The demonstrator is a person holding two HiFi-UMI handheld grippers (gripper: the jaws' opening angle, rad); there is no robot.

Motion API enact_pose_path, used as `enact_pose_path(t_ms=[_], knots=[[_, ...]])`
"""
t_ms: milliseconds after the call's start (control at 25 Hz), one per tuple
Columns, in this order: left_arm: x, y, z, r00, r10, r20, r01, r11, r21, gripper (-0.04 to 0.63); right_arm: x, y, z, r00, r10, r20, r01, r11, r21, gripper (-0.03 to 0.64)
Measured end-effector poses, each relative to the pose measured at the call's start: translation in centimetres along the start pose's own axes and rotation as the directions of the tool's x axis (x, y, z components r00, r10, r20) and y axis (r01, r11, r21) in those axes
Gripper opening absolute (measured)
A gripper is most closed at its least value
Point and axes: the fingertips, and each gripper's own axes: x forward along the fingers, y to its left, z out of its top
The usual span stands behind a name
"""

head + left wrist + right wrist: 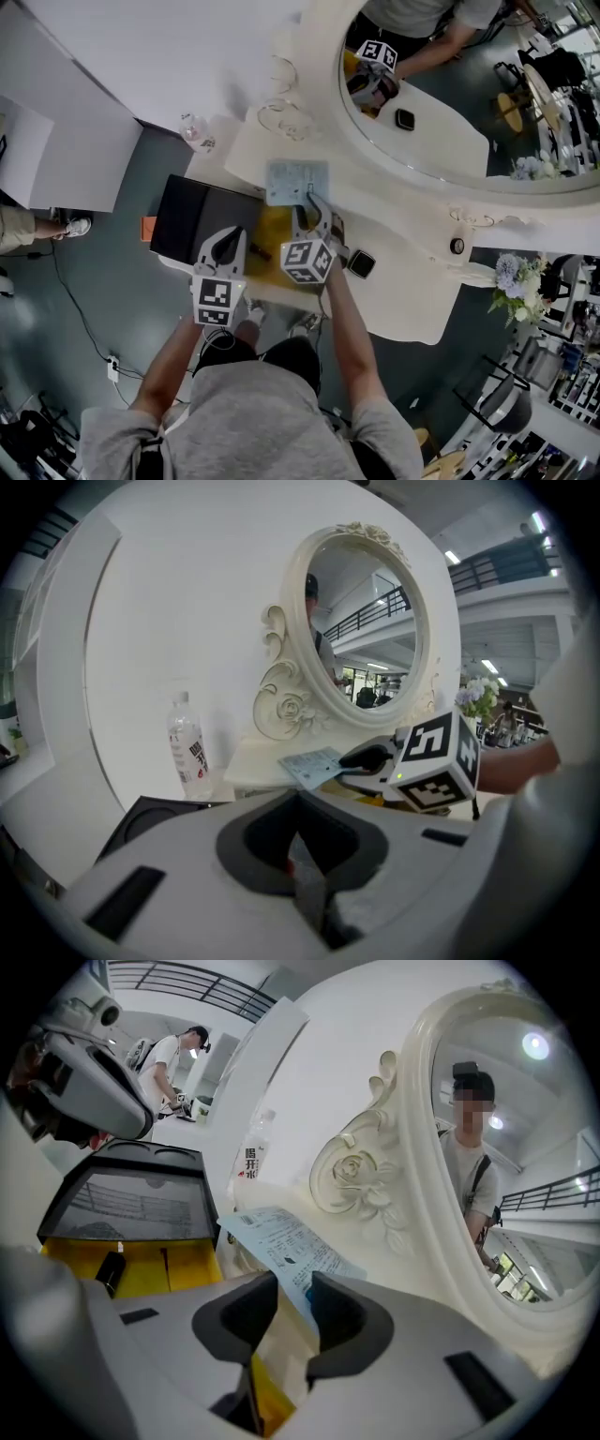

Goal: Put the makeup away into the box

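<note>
Fingers, right gripper (294, 1276): closed on a pale blue printed sachet (281, 1237), which stands edge-up between the two pads.
Fingers, left gripper (300, 864): drawn together; nothing can be made out between them.
Sachet, position: held by one end at the right gripper's tips, just past the far side of the box and toward the mirror (323, 56); not inside the box.
Box (267, 230): yellow interior with compartments, standing open on the vanity table (403, 300); its black lid (192, 220) is folded back to the left.
Box, contents: one small black item (110, 1271) lies in a yellow compartment.
Left gripper, position: over the near left edge of the box, beside the right gripper.
Compact (361, 264): black, square, on the tabletop just right of the right gripper.
Water bottle (194, 131): upright at the table's left end, behind the lid.
</note>
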Motion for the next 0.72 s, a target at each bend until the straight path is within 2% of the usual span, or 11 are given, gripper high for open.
enact_pose_path(t_ms=[80,200,720], knots=[[-0.1,0.1,-0.1,1.0,0.001,-0.002,-0.001,1.0,0.001,0.002,-0.1,-0.3,0.2,1.0,-0.013,0.007,0.013,1.0,-0.014,0.078],[-0.3,0.3,-0.1,1.0,0.005,0.002,-0.005,1.0,0.001,0.002,-0.3,-0.6,0.6,1.0,-0.028,0.014,0.028,0.998,-0.05,0.023],[-2.1,0.6,1.4,0.999,0.022,0.044,-0.022,1.0,0.012,0.002,-6.1,-2.9,4.6,0.987,-0.116,0.114,0.124,0.99,-0.062,0.014]])
